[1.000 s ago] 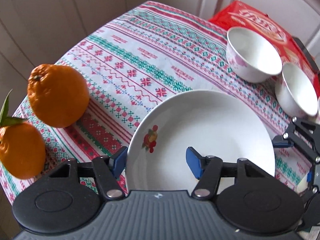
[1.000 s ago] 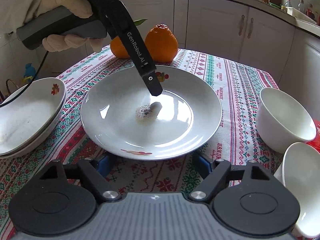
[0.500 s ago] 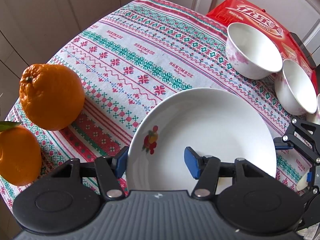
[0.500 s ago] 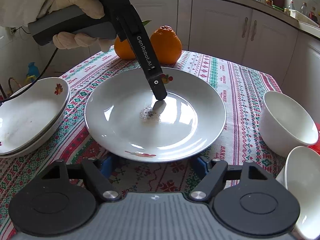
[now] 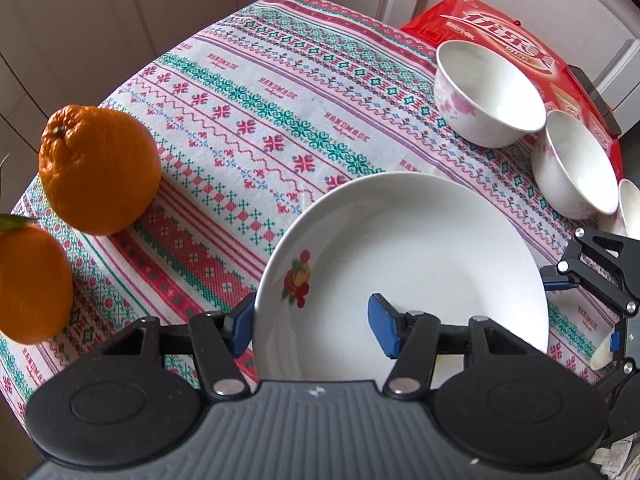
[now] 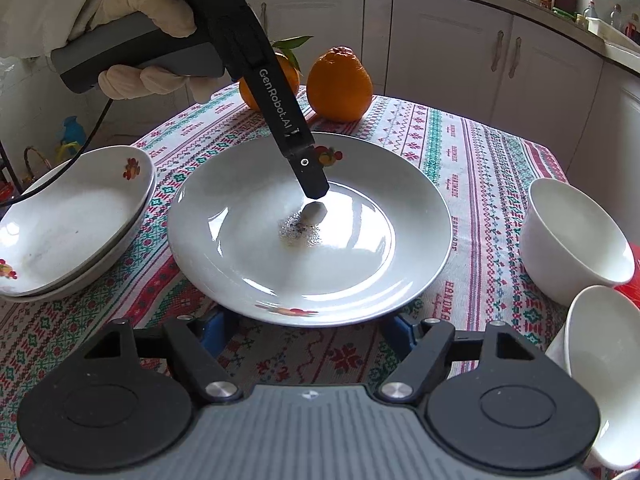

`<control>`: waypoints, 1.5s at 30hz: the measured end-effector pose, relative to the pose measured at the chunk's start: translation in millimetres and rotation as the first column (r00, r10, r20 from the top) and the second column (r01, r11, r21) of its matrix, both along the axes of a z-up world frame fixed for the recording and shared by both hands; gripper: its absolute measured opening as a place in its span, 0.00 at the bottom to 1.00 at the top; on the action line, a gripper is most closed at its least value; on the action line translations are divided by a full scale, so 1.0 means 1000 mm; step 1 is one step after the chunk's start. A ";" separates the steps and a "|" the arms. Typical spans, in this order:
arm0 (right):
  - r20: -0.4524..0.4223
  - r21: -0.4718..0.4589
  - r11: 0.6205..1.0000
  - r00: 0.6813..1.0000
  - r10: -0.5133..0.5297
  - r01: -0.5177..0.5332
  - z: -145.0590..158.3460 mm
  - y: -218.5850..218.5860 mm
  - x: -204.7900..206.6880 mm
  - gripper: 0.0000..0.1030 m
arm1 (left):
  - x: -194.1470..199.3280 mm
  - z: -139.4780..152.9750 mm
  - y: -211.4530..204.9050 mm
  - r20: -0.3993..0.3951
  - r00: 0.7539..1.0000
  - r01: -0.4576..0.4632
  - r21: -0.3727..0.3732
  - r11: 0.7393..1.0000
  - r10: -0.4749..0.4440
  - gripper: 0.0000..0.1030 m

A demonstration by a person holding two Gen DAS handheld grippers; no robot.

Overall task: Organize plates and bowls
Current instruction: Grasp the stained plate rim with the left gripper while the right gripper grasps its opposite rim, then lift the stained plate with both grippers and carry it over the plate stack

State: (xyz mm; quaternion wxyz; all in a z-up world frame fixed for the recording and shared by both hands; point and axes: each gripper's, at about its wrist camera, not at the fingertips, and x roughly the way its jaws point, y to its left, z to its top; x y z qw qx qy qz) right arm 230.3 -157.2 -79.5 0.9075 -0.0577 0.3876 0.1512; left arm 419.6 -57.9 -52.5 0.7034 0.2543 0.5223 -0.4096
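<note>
Straddling: my left tool (image 5: 312, 326) gapes across the plate (image 5: 420, 256) rim, one finger outside, one over the well.
Right tool (image 6: 310, 330): spread wide at the plate's near edge, gripping nothing.
Plate: flat on the table (image 5: 256, 120).
Bowls (image 5: 486, 94): right of plate.
Oranges (image 5: 98, 170): beyond plate.

The stacked plates (image 6: 68, 224) and nearest bowl (image 6: 604, 364) run off frame, perhaps chipped unseen.

Bright daylight, plate (image 6: 308, 232) glare, fisheye-warped edges
</note>
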 end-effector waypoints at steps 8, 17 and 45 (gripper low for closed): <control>0.012 -0.005 1.000 1.000 0.014 -0.014 0.011 0.001 -0.012 0.78 | -0.016 0.012 0.009 0.011 1.000 -0.018 -0.022 1.000 0.018 0.56; 0.045 -0.017 0.999 0.998 0.046 -0.045 0.028 0.005 -0.028 0.78 | -0.039 0.033 0.025 0.041 0.998 -0.046 -0.051 0.998 0.048 0.56; 0.090 -0.036 0.957 0.953 0.290 -0.288 0.047 0.073 -0.052 0.78 | -0.108 0.059 0.143 0.075 0.947 -0.303 -0.110 0.947 0.312 0.56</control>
